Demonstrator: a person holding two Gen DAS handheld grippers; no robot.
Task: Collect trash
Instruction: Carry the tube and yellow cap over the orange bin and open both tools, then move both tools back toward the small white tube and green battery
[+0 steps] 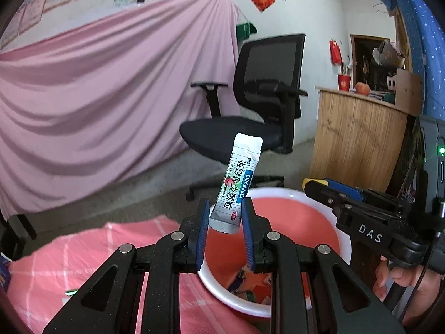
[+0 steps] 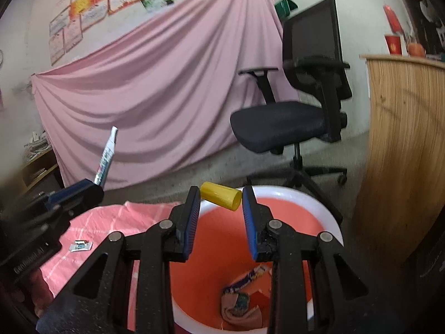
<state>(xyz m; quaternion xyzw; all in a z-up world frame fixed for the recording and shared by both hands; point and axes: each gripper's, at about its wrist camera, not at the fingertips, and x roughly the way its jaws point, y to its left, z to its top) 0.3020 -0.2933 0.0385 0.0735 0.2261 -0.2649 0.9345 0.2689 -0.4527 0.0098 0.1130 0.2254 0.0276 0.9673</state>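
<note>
My left gripper [image 1: 224,211] is shut on a white medicine sachet [image 1: 239,182] with blue and green print, held upright over the near rim of the red bin with a white rim [image 1: 328,203]. My right gripper [image 2: 221,197] is shut on a small yellow cylinder [image 2: 221,196], held over the same bin [image 2: 319,203]. Several wrappers [image 2: 244,297] lie at the bottom of the bin. The sachet [image 2: 107,157] and left gripper also show at the left of the right wrist view. The right gripper [image 1: 319,185] shows at the right of the left wrist view.
A pink checked cloth [image 2: 111,222] covers the table left of the bin, with a small torn wrapper [image 2: 80,246] on it. A black office chair [image 1: 264,105] stands behind the bin. A wooden counter [image 1: 358,144] stands at the right. A pink sheet [image 1: 97,97] hangs behind.
</note>
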